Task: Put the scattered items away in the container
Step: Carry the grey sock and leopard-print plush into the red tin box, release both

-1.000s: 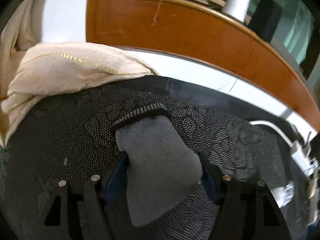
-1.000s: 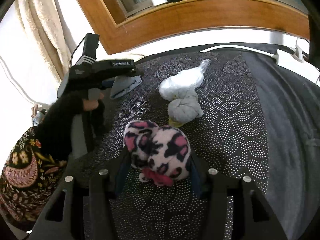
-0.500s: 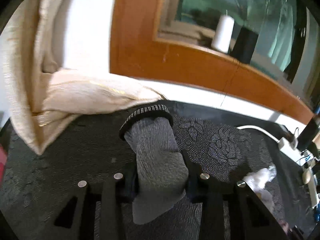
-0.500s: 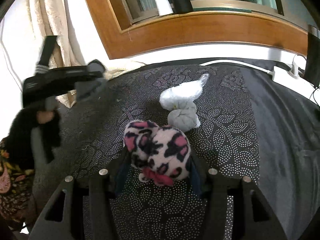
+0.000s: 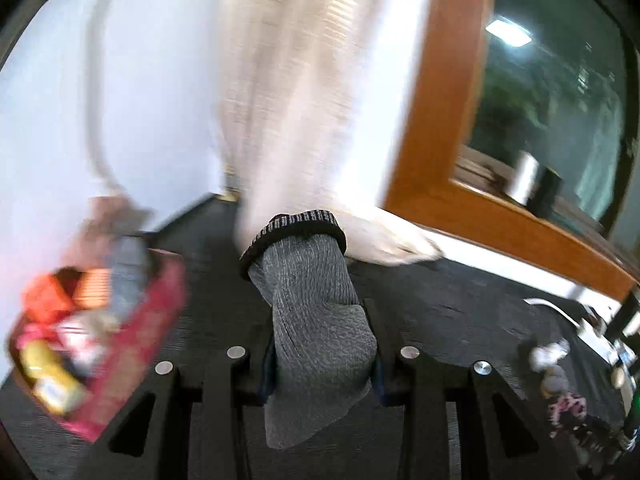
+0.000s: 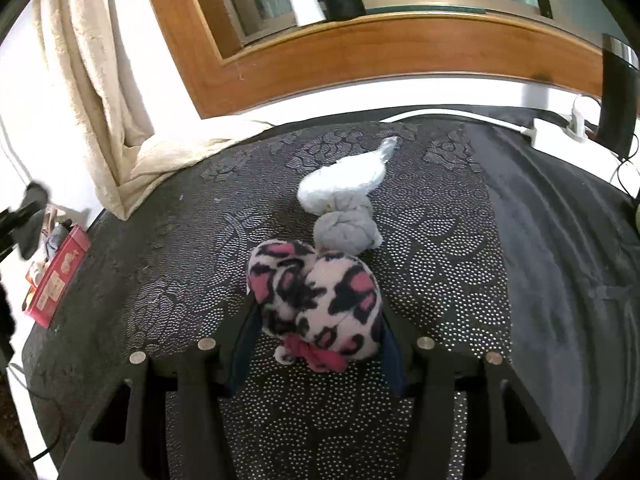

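The left gripper (image 5: 322, 360) is clamped tight on a grey sock (image 5: 316, 320) with a black-and-white striped cuff — the sock sticks up out of the jaws, lifted clear of the dark patterned bedspread (image 5: 460, 320). Off to its left sits the red box (image 5: 132, 344), blurry, already stuffed with colourful bits. A cream curtain (image 5: 320, 100) hangs behind it all.

The right gripper (image 6: 316, 344) is down low over the bedspread with a pink-and-black leopard sock bundle (image 6: 316, 304) sitting between its fingers. The pads look snug against both sides, so I'd call that a grip — the bundle rests on the cloth though. Just beyond it, touching or nearly so, lies a knotted pale grey sock bundle (image 6: 344, 204). In that view the red box is far off at the left edge of the bed.
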Demonstrator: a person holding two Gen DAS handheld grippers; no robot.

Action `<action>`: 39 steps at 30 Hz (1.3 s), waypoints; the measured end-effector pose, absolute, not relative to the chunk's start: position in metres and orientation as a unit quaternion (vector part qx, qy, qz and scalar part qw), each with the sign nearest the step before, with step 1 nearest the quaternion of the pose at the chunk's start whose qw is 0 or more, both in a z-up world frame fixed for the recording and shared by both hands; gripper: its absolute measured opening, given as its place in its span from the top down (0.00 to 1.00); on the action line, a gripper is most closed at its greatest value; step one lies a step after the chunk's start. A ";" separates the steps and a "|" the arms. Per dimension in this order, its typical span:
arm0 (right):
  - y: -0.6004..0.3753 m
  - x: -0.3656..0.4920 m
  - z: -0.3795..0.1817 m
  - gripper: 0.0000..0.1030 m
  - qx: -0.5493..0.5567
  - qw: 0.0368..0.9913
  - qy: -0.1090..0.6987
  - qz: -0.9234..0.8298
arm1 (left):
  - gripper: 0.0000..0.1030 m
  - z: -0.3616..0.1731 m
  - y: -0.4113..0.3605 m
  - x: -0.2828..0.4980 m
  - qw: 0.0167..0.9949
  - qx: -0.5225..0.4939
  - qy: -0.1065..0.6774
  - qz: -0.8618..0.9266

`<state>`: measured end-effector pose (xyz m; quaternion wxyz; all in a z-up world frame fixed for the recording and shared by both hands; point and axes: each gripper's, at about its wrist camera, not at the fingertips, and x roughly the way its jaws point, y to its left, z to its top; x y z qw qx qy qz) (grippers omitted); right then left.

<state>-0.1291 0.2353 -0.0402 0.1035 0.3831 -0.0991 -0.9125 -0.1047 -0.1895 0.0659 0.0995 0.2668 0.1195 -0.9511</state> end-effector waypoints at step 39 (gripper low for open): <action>-0.118 -0.152 0.075 0.44 0.315 0.386 -0.026 -0.867 | 0.22 0.038 -0.384 0.022 0.184 0.263 0.183 -0.929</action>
